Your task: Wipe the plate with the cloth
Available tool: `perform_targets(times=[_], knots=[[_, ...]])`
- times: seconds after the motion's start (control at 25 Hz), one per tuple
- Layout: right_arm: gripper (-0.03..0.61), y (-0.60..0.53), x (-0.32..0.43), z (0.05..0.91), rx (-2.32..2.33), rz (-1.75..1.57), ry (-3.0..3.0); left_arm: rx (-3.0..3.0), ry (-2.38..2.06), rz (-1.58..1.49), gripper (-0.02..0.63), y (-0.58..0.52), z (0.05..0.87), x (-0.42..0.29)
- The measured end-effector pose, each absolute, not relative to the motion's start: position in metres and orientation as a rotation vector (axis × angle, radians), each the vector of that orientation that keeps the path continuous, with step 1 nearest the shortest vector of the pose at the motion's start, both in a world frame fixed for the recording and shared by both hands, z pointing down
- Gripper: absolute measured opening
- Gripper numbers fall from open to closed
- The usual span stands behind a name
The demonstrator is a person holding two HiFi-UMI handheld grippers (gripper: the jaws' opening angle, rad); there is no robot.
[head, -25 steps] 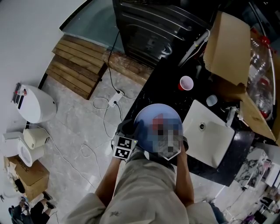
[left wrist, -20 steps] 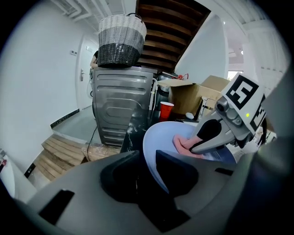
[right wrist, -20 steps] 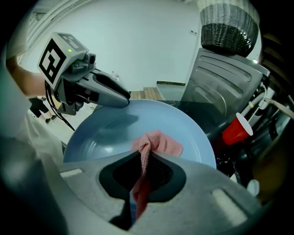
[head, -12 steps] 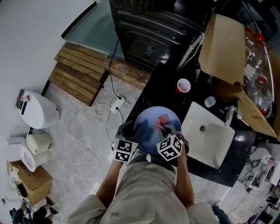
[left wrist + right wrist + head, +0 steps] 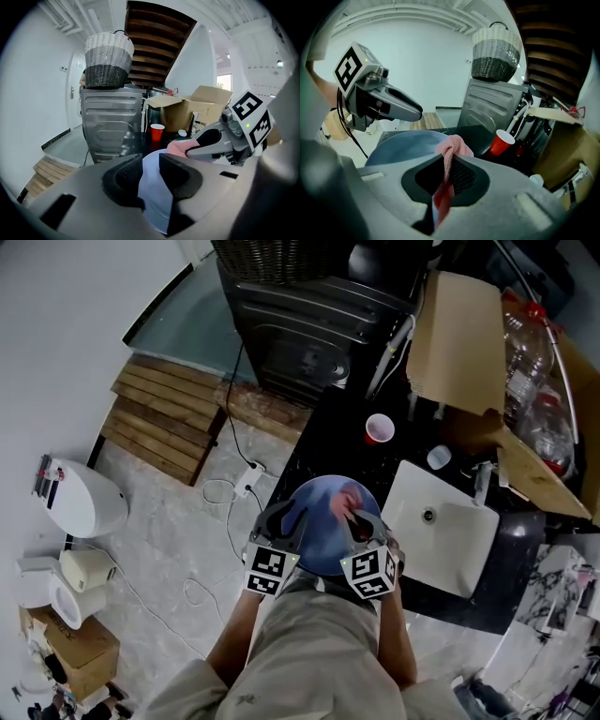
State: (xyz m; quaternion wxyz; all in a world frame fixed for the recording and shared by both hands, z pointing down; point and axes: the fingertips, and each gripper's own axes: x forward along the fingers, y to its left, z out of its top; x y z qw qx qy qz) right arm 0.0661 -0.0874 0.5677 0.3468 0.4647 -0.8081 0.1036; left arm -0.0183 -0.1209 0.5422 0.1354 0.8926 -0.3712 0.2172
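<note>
A round blue plate [image 5: 323, 532] is held in the air at the black counter's near edge. My left gripper [image 5: 284, 521] is shut on its left rim, and the plate's edge [image 5: 154, 192] shows between those fingers. My right gripper [image 5: 361, 519] is shut on a pink cloth [image 5: 349, 499] that rests on the plate's right part. In the right gripper view the cloth [image 5: 452, 146] hangs between the fingers over the plate [image 5: 401, 145], with the left gripper [image 5: 405, 110] beyond. The left gripper view also shows the cloth [image 5: 179, 147].
A red cup [image 5: 379, 428] stands on the black counter [image 5: 328, 451] behind the plate. A white sink [image 5: 445, 535] lies to the right, and an open cardboard box [image 5: 459, 329] behind it. A dark metal cabinet [image 5: 305, 324] carries a woven basket [image 5: 108, 58]. Cables trail on the floor at left.
Both grippers keep their hold. The plate and both grippers sit slightly lower and further left in the head view, and the camera has shifted a little.
</note>
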Motion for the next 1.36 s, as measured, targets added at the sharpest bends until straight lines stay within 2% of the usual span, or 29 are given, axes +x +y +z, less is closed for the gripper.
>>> perform_targets(times=[0.52,1.36], knots=[[0.023,-0.081,0.077,0.518,1.466,0.237,-2.164,2.719,-1.004,0.464,0.066,-0.111,0.508,0.001],[0.023,-0.048,0.101,0.500,1.507,0.257,-2.181,2.702,-1.003,0.409,0.052,-0.083,0.496,0.025]])
